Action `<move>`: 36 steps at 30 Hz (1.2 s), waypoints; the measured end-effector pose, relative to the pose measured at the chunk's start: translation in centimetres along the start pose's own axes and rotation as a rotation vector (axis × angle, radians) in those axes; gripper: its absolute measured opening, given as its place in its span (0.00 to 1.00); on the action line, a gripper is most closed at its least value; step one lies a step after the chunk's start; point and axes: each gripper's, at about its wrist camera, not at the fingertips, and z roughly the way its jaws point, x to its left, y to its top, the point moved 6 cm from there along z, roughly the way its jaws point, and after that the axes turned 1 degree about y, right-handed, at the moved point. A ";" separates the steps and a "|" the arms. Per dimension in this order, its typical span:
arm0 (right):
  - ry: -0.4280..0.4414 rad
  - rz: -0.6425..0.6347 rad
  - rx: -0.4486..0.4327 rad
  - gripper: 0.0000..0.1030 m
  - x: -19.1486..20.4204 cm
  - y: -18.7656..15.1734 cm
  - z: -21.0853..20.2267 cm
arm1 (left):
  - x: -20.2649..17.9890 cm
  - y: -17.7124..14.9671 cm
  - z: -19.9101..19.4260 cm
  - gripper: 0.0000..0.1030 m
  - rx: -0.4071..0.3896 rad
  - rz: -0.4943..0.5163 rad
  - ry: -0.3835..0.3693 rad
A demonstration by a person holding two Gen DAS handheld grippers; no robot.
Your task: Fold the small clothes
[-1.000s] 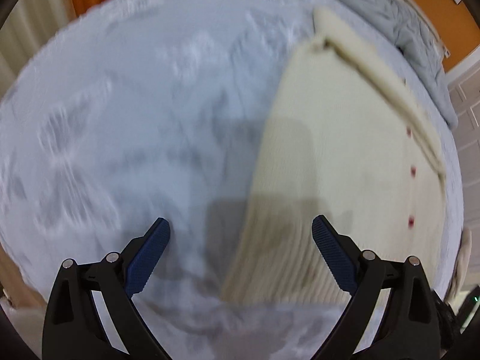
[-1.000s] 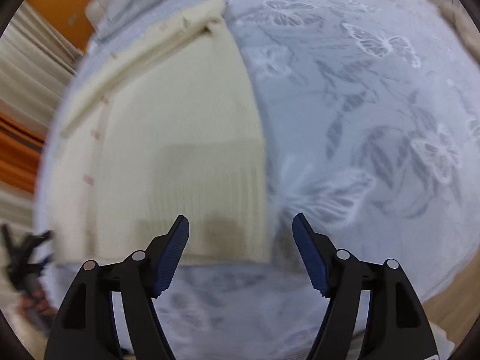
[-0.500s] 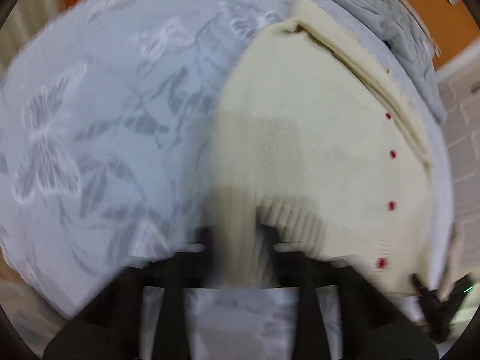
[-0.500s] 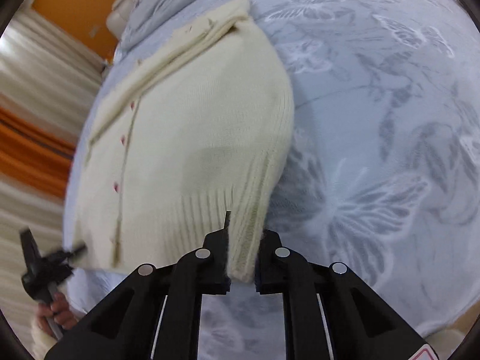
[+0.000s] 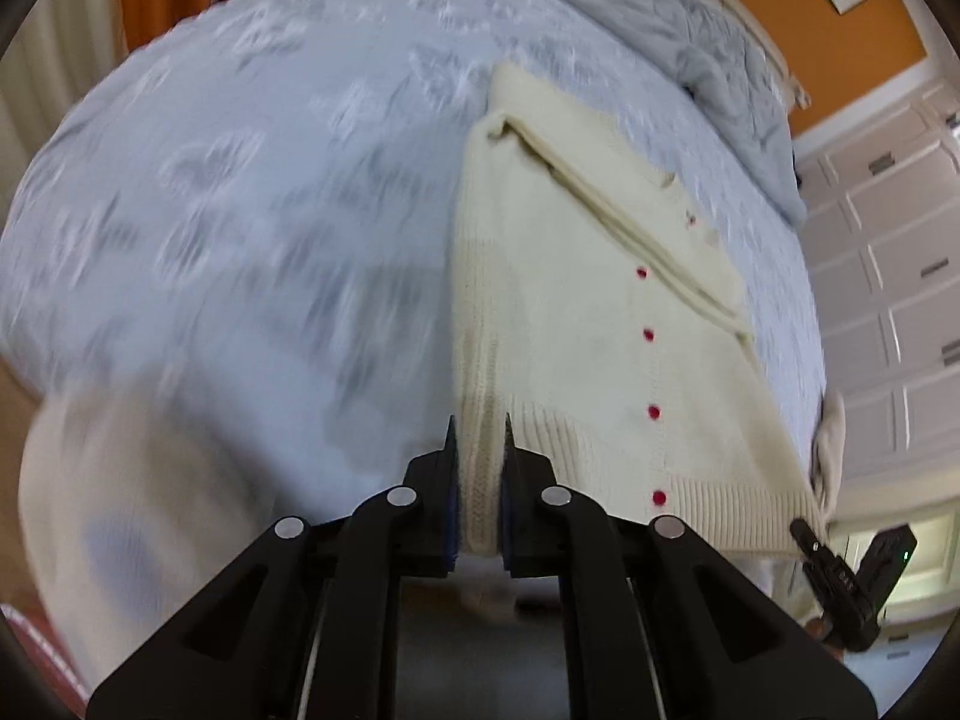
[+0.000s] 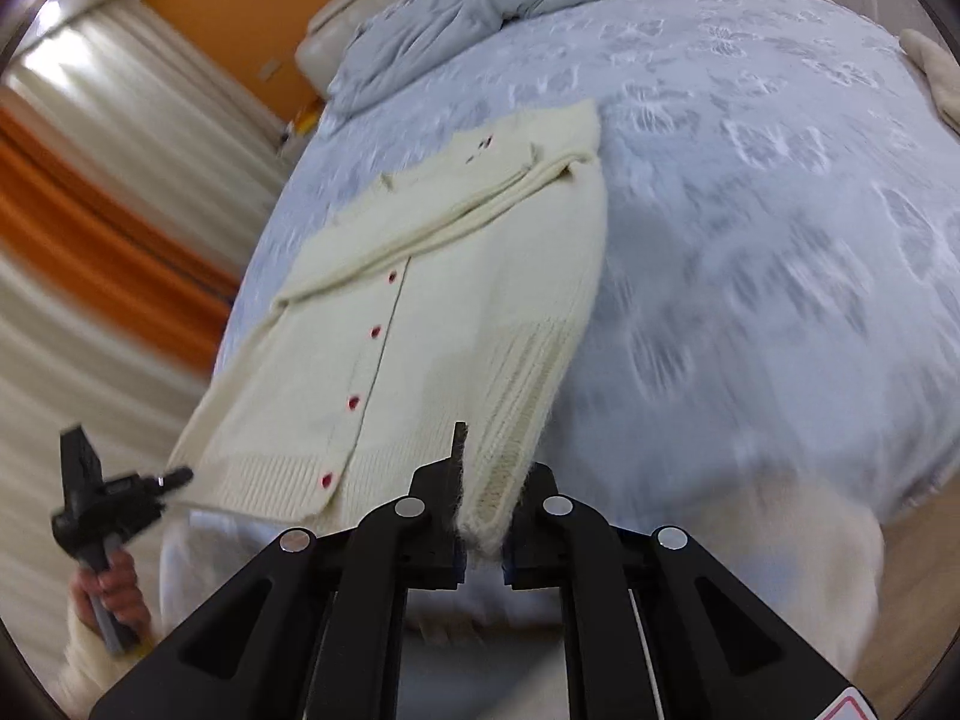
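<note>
Two corners of the cream cardigan's (image 5: 570, 324) ribbed hem are pinched, one by each tool, so the near edge can be raised evenly and, I judge, carried toward the collar for a halving fold. The cardigan lies face up on the pale blue butterfly-patterned bedspread (image 5: 240, 210), red buttons (image 5: 648, 334) fastened, a sleeve folded across the chest. The left gripper (image 5: 480, 450) has its jaws nearly closed on the hem's left corner; the right gripper (image 6: 486, 480) clamps the right corner likewise. A crumpled grey duvet (image 6: 480, 6) sits at the far end of the bed.
</note>
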 end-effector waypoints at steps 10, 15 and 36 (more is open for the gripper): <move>0.105 -0.006 -0.027 0.07 0.9 -3.8 -9.3 | -1.9 -5.0 -7.2 0.08 0.044 0.061 -0.083; 0.124 0.013 -0.161 0.08 0.1 6.5 -3.9 | -6.1 6.0 -4.0 0.09 -0.145 0.137 -0.023; -0.132 -0.017 -0.117 0.70 -7.2 14.1 13.9 | -3.1 15.8 14.9 0.80 -0.136 0.131 0.106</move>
